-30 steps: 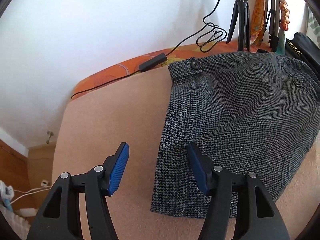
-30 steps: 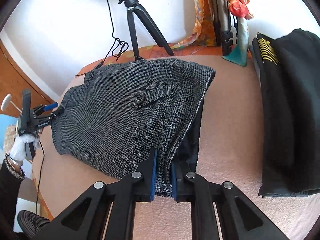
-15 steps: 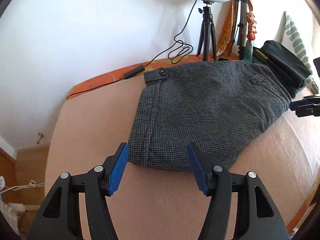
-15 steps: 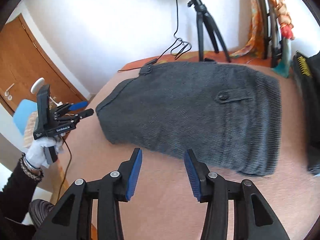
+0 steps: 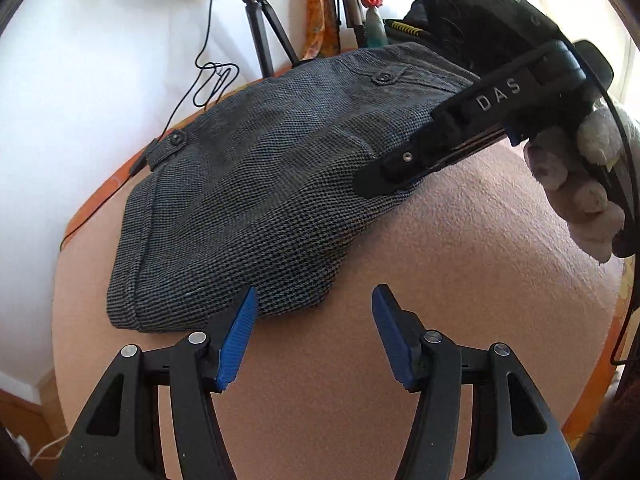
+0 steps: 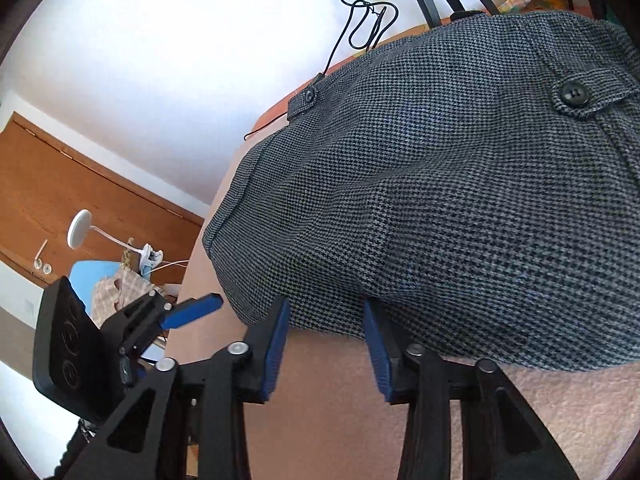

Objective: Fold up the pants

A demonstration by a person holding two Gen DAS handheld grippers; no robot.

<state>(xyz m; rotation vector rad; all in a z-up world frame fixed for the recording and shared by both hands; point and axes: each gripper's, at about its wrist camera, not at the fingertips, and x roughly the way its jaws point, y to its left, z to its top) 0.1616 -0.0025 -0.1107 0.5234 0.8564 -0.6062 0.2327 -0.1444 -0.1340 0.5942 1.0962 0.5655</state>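
The only words that can be read are the white letters "DAS". They stand on the black side of the right gripper (image 5: 394, 178), as the left wrist view shows it. The letters sit on the long black bar above its fingers. In the right wrist view, the left gripper (image 6: 192, 310) has a flat black plate with some round marks on it, but they are too faint to read. No other words, numbers or signs can be read on anything else.
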